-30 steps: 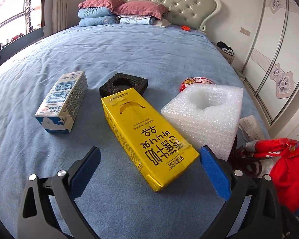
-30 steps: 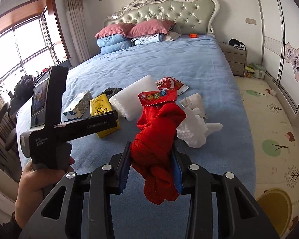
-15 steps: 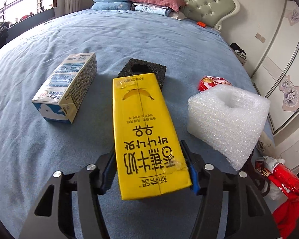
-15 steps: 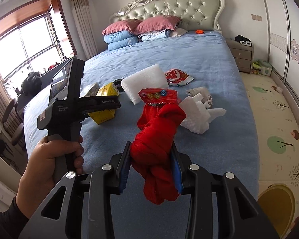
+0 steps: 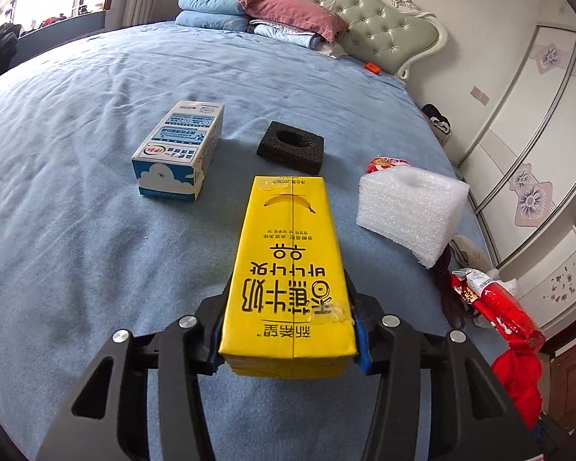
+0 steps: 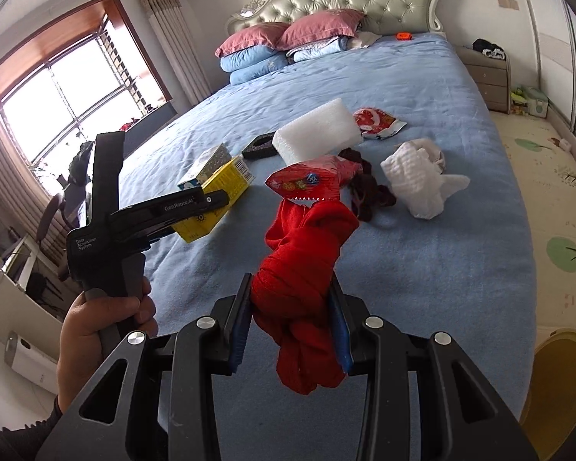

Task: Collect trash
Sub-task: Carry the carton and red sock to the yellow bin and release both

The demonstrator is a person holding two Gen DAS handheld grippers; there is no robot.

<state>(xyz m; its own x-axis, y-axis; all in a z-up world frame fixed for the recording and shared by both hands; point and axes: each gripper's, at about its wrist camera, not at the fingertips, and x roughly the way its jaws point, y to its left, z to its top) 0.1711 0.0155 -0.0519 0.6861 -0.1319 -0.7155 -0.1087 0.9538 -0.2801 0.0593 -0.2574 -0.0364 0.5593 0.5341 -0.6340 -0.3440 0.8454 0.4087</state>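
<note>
The left tool point(image 5: 290, 340) is closed on the near end of a yellow rectangular milk carton with black print point(image 5: 290, 269) — its blue pads press both long sides, and the carton points away over the blue bedspread point(image 5: 76, 249). Whether the carton's far end rests on the bed cannot be told.

Beyond the carton lies a black foam block with a round hollow point(image 5: 291, 146). To the far left of the carton lies a white-and-blue milk carton point(image 5: 178, 150) on its side. To the right sits a white foam block with a round dimple point(image 5: 411, 207), and a red snack wrapper point(image 5: 382, 163) shows just behind it.

The right tool point(image 6: 292, 324) is clamped on a bunched red plastic bag point(image 6: 301, 265), which hangs below the pads and rises above them. A red printed snack packet point(image 6: 311, 180) sits at the bag's top. Further off on the bed lie a crumpled white wad point(image 6: 418, 178) and a dark tangled item point(image 6: 368, 192) — apart from each other.
</note>
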